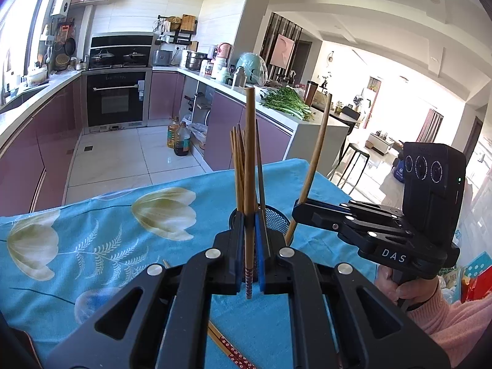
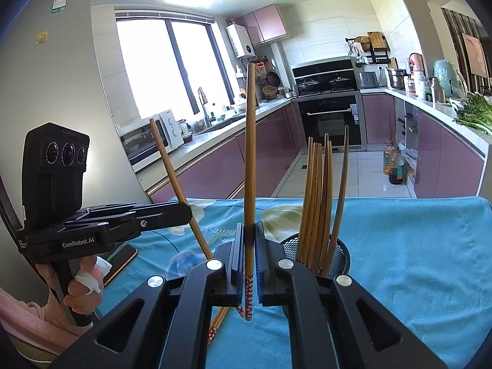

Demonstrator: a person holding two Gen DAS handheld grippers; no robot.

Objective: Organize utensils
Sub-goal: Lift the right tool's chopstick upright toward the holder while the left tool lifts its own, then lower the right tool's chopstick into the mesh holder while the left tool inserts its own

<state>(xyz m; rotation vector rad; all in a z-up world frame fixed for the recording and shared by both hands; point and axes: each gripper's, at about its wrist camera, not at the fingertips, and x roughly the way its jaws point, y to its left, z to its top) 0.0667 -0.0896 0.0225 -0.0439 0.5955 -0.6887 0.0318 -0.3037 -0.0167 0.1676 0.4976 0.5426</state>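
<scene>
My left gripper (image 1: 249, 243) and right gripper (image 2: 249, 246) each clamp one chopstick beside the holder (image 2: 338, 250) (both upright); tilting either risks missing its rim.

Home kitchen, built-in oven (image 1: 116, 98), pink cabinets (image 2: 373, 113), microwave (image 2: 147, 143), seemingly a living room beyond

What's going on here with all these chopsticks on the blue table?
A person is sorting wooden chopsticks into a black mesh holder on a table with a blue flowered cloth. The left gripper is shut on one upright wooden chopstick, and the right gripper is shut on another wooden chopstick. Neither is in the holder yet. Several chopsticks already stand in the holder, and a few patterned-end chopsticks are lying on the cloth.
</scene>
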